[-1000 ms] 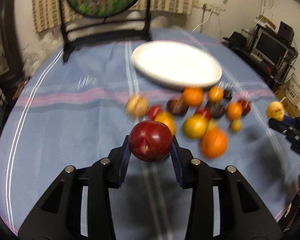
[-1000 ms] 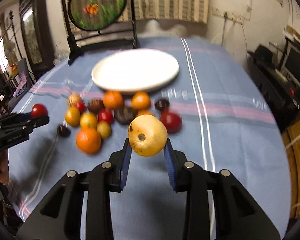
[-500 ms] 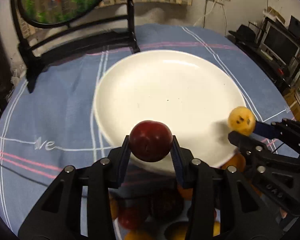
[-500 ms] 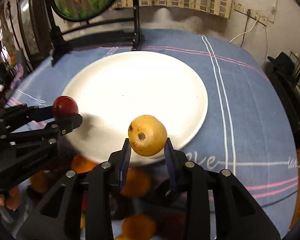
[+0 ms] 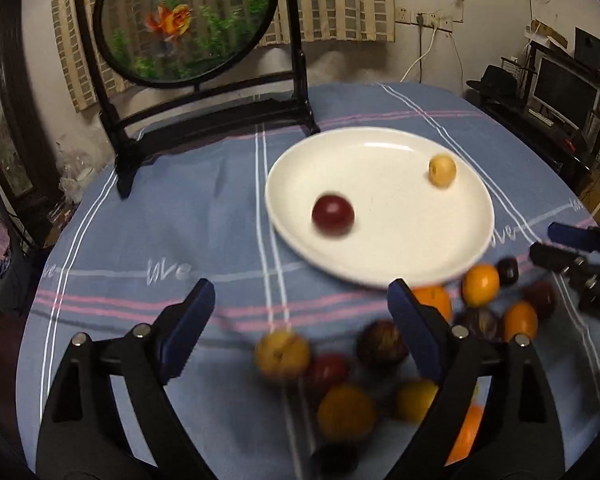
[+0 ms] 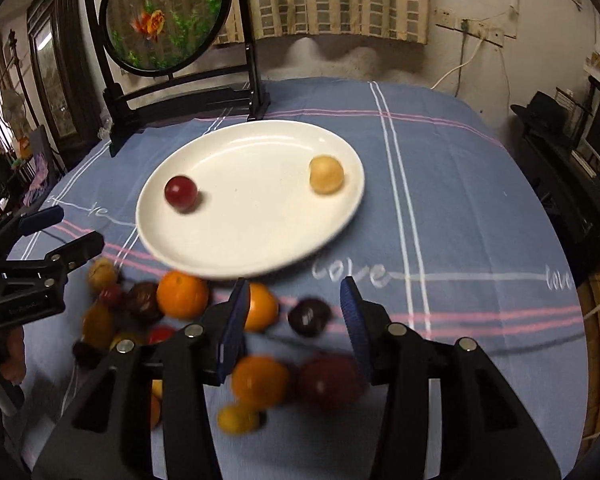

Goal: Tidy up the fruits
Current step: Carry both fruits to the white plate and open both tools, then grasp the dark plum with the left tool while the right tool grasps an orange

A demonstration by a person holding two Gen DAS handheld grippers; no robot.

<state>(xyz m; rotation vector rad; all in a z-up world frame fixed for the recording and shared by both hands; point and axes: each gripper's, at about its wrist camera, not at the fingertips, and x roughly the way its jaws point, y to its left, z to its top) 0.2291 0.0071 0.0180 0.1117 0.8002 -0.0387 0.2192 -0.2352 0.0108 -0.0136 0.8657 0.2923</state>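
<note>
While the red fruit [image 5: 333, 215] and yellow fruit [image 5: 442, 169] lie apart on the white plate [image 5: 380, 272], both look smeared, so either may roll off the shallow rim. Loose fruit pile [image 6: 180, 294] crowds the near edge of the plate on the blue tablecloth [image 6: 460, 208]; a careless descent could scatter it. Left gripper [image 5: 300, 312] and right gripper [image 6: 294, 308] are spread wide and empty. Half a second earlier each pinched its fruit above the plate; both have since released and drawn back.

Both wrist views high, facing the shared plate [image 5: 380, 272], loose fruit blurred, seemingly nearest
</note>
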